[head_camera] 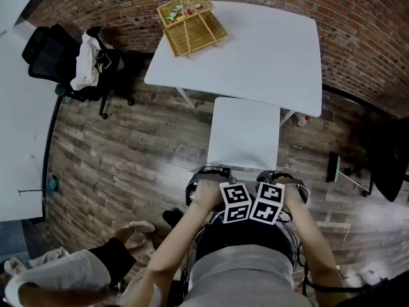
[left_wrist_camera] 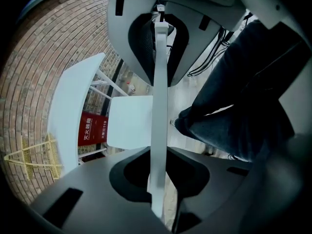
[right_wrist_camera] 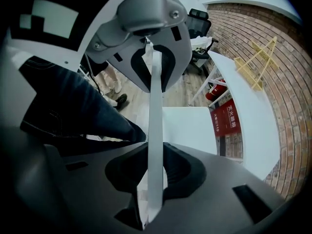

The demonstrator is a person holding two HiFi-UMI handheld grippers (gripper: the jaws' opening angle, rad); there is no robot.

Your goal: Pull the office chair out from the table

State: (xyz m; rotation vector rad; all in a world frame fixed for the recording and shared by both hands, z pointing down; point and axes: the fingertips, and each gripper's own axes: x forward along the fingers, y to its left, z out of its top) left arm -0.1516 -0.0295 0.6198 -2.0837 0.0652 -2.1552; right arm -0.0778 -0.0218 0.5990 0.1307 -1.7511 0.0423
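The chair is white, and its seat lies in front of me with its far edge at the white table. I hold the top edge of its thin backrest with both grippers, side by side. My left gripper is shut on the backrest edge, which runs as a white strip between its jaws. The right gripper is shut on the same edge. Both point down. The seat also shows past the jaws in the left gripper view and the right gripper view.
A wicker basket stands on the table's left corner. A black office chair draped with clothes stands at the far left, beside another white table. A seated person is at my lower left. A dark chair stands to the right.
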